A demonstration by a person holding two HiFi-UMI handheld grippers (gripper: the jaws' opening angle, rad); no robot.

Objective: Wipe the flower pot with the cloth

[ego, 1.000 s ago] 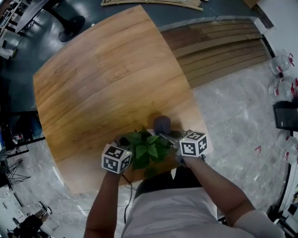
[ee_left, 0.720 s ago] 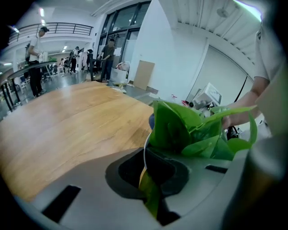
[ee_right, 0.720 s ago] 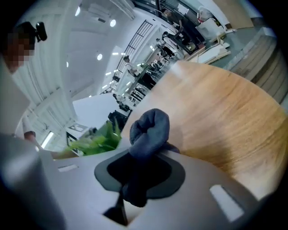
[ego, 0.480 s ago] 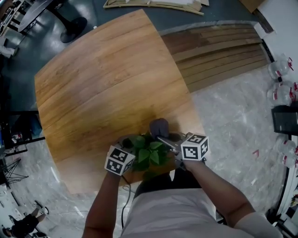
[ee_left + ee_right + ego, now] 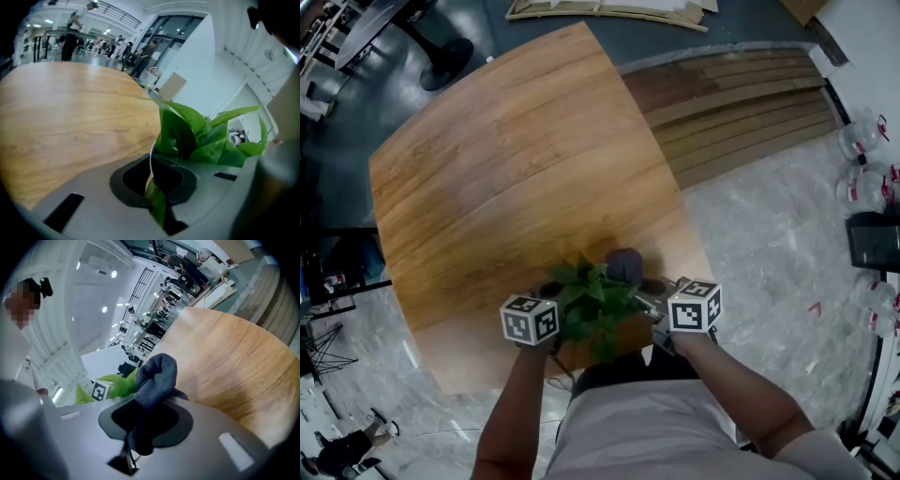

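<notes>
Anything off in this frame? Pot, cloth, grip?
One thing: the left gripper has a leaf pinched in its jaws along with the thin white rim of the flower pot, so the leaf may get crushed. The cloth sits cleanly in the right gripper.

Wooden table (image 5: 516,169): light plank-grain top, rounded corners. One item noted on it: a leafy potted plant (image 5: 595,300) at the near edge, right of centre. Pot base contact not visible.

Wooden table (image 5: 506,159), grey marbled floor (image 5: 769,234), stacked wooden planks (image 5: 731,94), white wall (image 5: 201,70)
</notes>
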